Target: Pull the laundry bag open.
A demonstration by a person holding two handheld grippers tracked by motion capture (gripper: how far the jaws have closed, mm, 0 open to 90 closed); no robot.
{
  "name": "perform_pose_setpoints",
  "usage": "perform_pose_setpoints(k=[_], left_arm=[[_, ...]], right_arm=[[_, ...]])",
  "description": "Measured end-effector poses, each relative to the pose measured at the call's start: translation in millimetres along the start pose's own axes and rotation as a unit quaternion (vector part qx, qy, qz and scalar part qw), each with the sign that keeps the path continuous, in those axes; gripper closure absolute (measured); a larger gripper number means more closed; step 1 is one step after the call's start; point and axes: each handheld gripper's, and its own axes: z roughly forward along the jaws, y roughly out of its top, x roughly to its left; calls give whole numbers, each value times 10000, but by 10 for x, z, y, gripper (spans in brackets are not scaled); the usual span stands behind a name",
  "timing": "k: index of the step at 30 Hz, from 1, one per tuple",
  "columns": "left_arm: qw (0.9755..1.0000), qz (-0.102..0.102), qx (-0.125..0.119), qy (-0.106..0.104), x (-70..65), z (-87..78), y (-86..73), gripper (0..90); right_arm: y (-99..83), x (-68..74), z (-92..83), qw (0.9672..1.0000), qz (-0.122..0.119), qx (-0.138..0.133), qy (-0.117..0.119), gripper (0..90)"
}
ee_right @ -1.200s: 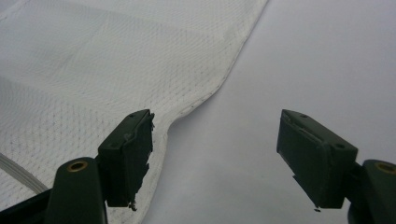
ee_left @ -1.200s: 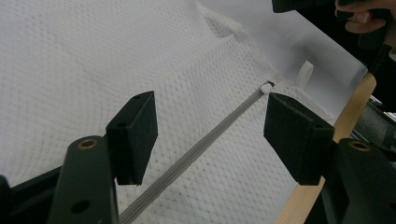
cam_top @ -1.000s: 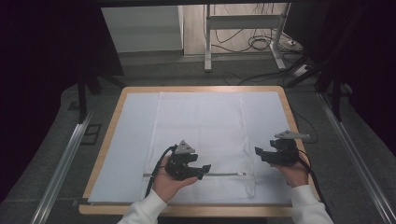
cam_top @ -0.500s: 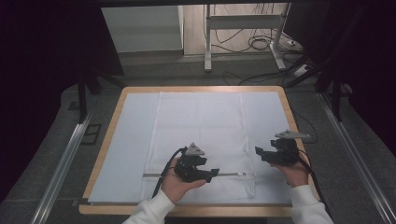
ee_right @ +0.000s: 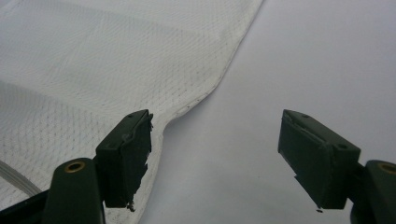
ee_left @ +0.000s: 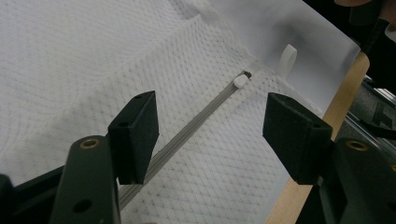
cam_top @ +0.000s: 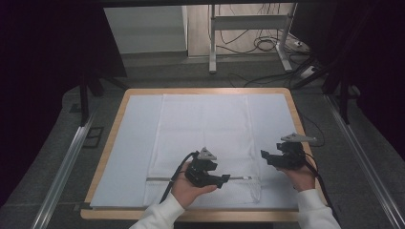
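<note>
A white mesh bag lies flat on the white sheet, with a grey zipper running across its near end. My left gripper hovers over that zipper and points right, jaws open. In the left gripper view, the zipper passes between the open jaws of the left gripper, and the white slider lies just beyond them. My right gripper is open at the bag's right edge. In the right gripper view, the bag's hem curves ahead of the right gripper, nothing between the pads.
The sheet covers a table with a wooden rim. Metal rails run along the floor on both sides. A desk frame and cables stand beyond the far edge. A white pull tab lies past the slider.
My left gripper has slid to the right along the zipper, toward the slider end. The right gripper has stayed where it was.
</note>
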Motion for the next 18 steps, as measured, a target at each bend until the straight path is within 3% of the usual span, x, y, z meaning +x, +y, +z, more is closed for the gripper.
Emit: perform_pose_setpoints(k=[18], left_arm=[[9999,101,57,-50,-131,112,20,352]], right_arm=[[-6,12,14,10000,-53,47,-30,254]])
